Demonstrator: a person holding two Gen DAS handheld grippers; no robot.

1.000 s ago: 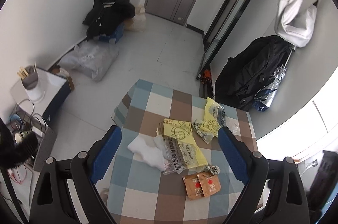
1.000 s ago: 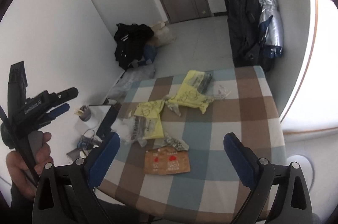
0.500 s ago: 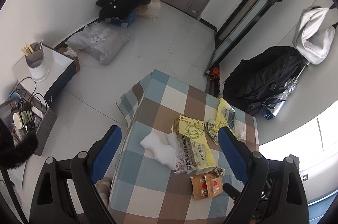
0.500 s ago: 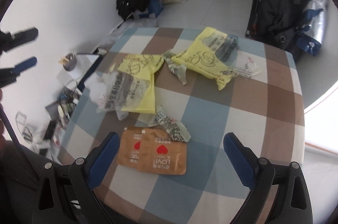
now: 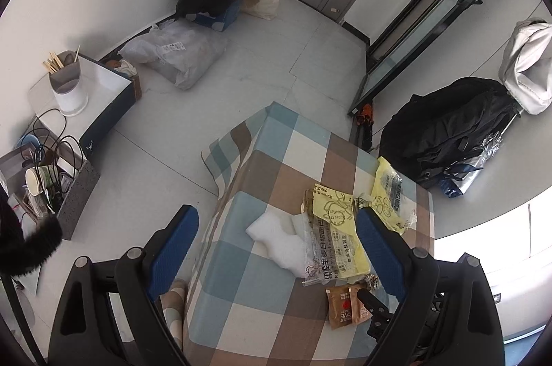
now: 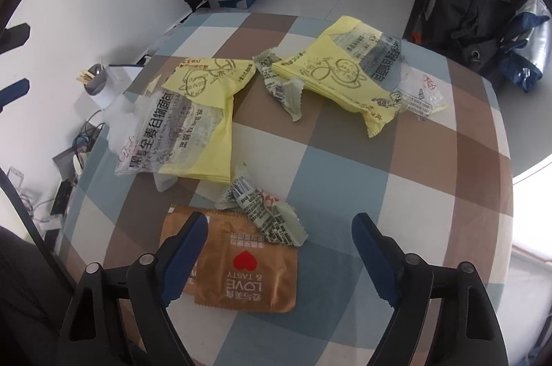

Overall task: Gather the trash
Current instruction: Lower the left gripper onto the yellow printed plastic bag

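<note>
On the checked counter (image 6: 431, 166), the right tongs (image 6: 279, 245), jaws closing but not yet gripping, straddle the brown snack wrapper (image 6: 241, 266) at the near edge, a first pickup needing further descent, while the left tongs (image 5: 276, 248) hover wide and empty.

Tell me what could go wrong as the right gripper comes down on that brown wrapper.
1. The brown wrapper lies flat on the checked tablecloth; the right gripper, jaws closing with nothing pinched yet, may slide over it or bunch the cloth.
2. The crumpled green wrapper overlaps its top edge and could be dragged along or knocked aside.
3. The left gripper hangs open nearby, so the two could collide.
</note>
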